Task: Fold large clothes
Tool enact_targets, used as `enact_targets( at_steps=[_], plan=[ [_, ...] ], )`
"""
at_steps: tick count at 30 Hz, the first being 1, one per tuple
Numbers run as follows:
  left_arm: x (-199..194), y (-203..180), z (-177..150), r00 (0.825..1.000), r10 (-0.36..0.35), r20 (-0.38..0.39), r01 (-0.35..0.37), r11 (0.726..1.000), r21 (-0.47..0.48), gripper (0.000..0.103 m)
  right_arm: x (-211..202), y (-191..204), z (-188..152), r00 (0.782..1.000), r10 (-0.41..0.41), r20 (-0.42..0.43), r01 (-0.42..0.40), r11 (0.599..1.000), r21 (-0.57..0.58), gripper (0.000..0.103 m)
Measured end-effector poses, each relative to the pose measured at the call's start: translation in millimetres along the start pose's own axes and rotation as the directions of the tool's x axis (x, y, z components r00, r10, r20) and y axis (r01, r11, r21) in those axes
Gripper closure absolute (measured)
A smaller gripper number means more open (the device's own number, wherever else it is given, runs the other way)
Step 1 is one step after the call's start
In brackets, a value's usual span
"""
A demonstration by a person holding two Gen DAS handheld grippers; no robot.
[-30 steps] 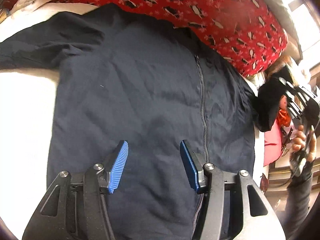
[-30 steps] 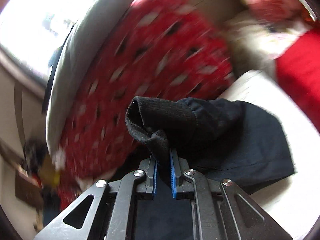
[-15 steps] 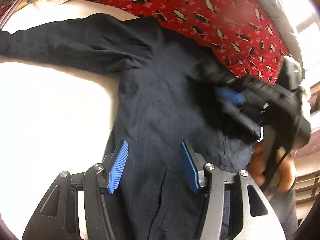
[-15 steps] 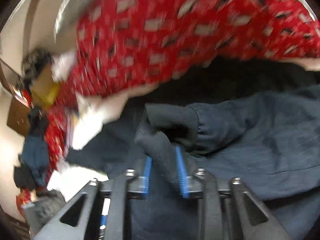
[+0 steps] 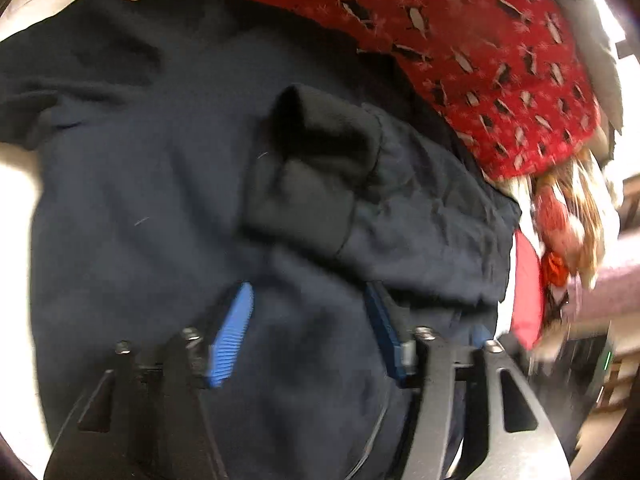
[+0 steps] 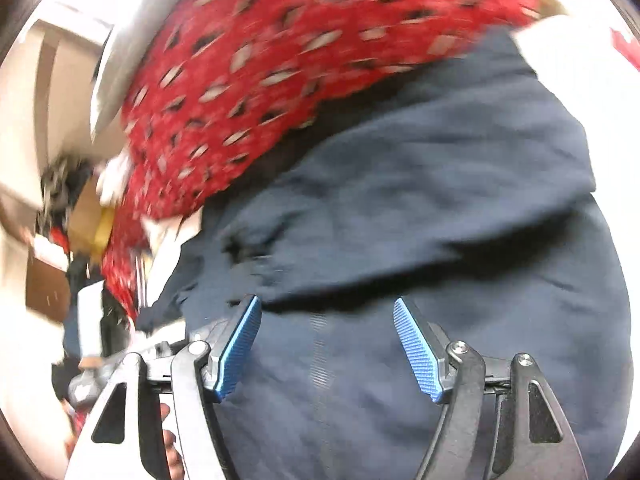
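Observation:
A dark navy zip jacket [image 5: 140, 200] lies spread on a white surface. Its right sleeve [image 5: 420, 216] is folded across the chest, with the dark cuff [image 5: 312, 168] lying near the middle. My left gripper [image 5: 308, 332] is open and empty, just above the jacket's lower front. My right gripper [image 6: 326, 344] is open and empty over the jacket [image 6: 440, 220], near the zip line [image 6: 318, 344]. The other sleeve [image 5: 60, 64] stretches out to the upper left in the left wrist view.
A red penguin-print blanket [image 5: 460, 40] lies along the far side of the jacket, also in the right wrist view [image 6: 260, 60]. White bedding [image 5: 16, 184] shows at the left. Clutter and a red item [image 5: 528, 292] sit at the right edge. Furniture and boxes [image 6: 80, 224] stand at the left.
My right gripper carried the sleeve cuff over the jacket's chest, opened and let it go, then pulled back. My left gripper stayed open and moved closer to the jacket.

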State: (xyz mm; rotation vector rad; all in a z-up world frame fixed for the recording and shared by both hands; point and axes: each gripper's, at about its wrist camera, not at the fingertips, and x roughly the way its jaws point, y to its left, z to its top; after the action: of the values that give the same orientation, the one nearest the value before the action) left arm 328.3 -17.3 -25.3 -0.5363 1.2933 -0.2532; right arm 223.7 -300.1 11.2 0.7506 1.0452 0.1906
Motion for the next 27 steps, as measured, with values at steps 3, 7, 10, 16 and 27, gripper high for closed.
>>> enact_targets(
  at_steps=[3,7,10,16,27],
  plan=[
    [5,-15,8,0.998,-0.016,0.063,0.020,0.998,-0.058,0.071,-21,-34,2,0.999,0.022,0.030,-0.024,0.997,0.075,0.032],
    [-22,-20,19,0.986,-0.002,0.167,0.017,0.996,-0.083,0.094,-39,-59,5,0.996,0.054,0.072,-0.063,0.989,0.132,0.032],
    [-70,-8,23,0.953,0.012,0.301,0.012,0.997,-0.078,0.094,-53,-76,12,0.990,0.061,0.127,-0.080,0.985,0.154,0.032],
    [-91,23,33,0.946,0.101,0.307,-0.073,0.992,-0.100,0.094,-50,-105,46,0.976,0.007,0.218,-0.066,0.962,0.266,0.032],
    [-58,36,20,0.975,0.111,0.194,-0.091,0.990,-0.107,0.091,-25,-64,81,0.981,-0.003,0.193,0.002,1.000,0.010,0.100]
  ],
)
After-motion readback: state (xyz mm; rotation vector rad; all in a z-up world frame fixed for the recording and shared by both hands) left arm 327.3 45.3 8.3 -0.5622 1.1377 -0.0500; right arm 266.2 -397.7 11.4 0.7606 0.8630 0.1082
